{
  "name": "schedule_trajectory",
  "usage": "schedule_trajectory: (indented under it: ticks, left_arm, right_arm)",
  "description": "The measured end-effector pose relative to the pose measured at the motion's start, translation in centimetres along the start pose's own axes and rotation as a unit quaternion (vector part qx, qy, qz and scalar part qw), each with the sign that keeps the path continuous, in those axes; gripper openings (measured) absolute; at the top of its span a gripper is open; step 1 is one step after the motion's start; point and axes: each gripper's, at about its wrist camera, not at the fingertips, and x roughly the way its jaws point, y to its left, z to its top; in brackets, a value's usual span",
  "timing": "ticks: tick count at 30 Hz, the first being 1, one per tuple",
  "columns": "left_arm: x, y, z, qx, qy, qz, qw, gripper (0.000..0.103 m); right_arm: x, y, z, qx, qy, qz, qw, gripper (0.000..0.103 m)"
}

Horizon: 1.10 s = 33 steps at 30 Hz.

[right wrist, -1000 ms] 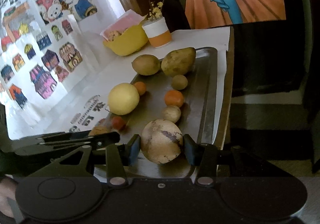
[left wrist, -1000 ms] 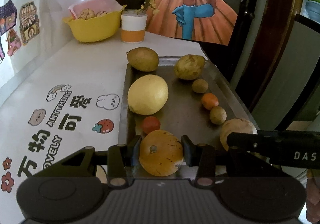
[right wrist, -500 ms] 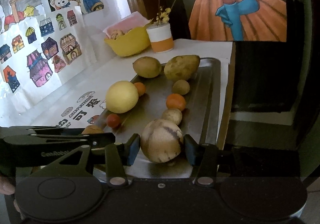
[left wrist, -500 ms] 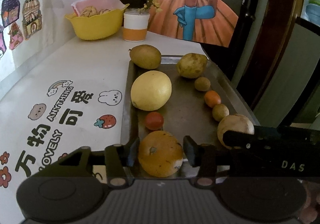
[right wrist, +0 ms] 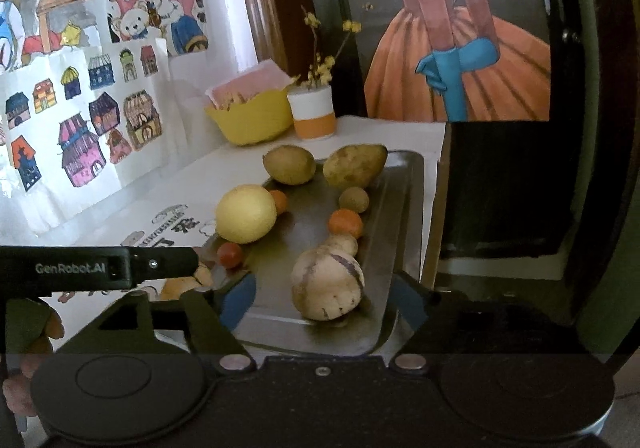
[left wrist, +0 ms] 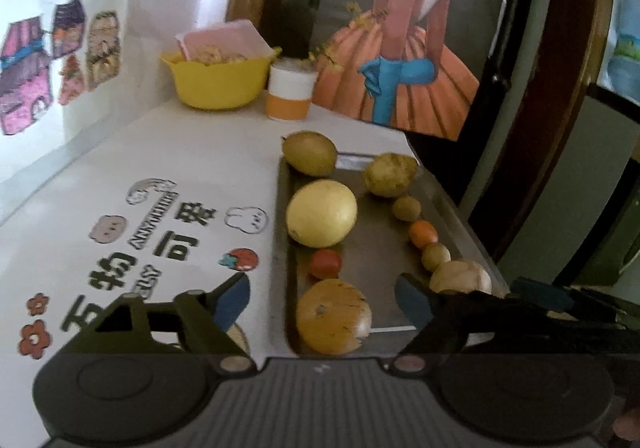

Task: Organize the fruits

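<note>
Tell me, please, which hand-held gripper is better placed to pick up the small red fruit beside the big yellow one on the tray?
Left, probably. The left hand-held gripper is open at the tray's near-left corner, and the small red fruit lies just beyond the orange fruit there. The right hand-held gripper faces the pale fruit.

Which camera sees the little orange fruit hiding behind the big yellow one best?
The right wrist view. There the little orange fruit peeks out behind the big yellow fruit on the tray. In the left wrist view the yellow fruit covers it completely, so it cannot be seen.
</note>
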Motion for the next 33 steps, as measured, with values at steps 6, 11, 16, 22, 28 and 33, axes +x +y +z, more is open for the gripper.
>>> schedule_trajectory:
  ticks: [6, 11, 16, 22, 28, 33]
  left_arm:
    - [-3.2, 2.0, -0.5, -0.019, -0.040, 0.015, 0.9989, 0.102]
    - [-5.7, 3.9, -1.3, -0.029, -0.052, 0.025, 0.9979, 0.102]
    - [-8.4, 5.5, -2.7, -0.034, -0.063, 0.037, 0.9967, 0.102]
    - [-10.7, 6.8, -4.5, -0.036, -0.071, 0.049, 0.9956, 0.102]
    - [-11.9, 7.5, -5.8, -0.034, -0.075, 0.058, 0.9950, 0.102]
    - [-12.2, 7.5, -6.2, -0.029, -0.076, 0.061, 0.9948, 0.102]
  right_arm:
    - [-2.6, 1.8, -0.1, 0.008, -0.025, -0.004, 1.000, 0.099]
    - [-4.9, 4.3, -0.6, 0.002, -0.044, -0.005, 0.999, 0.102]
    - [-6.9, 6.7, -1.6, 0.002, -0.056, -0.010, 0.998, 0.102]
    - [-8.8, 9.0, -3.0, -0.008, -0.068, -0.020, 0.997, 0.102]
    - [-9.8, 10.2, -4.2, -0.016, -0.075, -0.025, 0.997, 0.102]
    - [-9.9, 10.3, -4.8, -0.013, -0.073, -0.026, 0.997, 0.102]
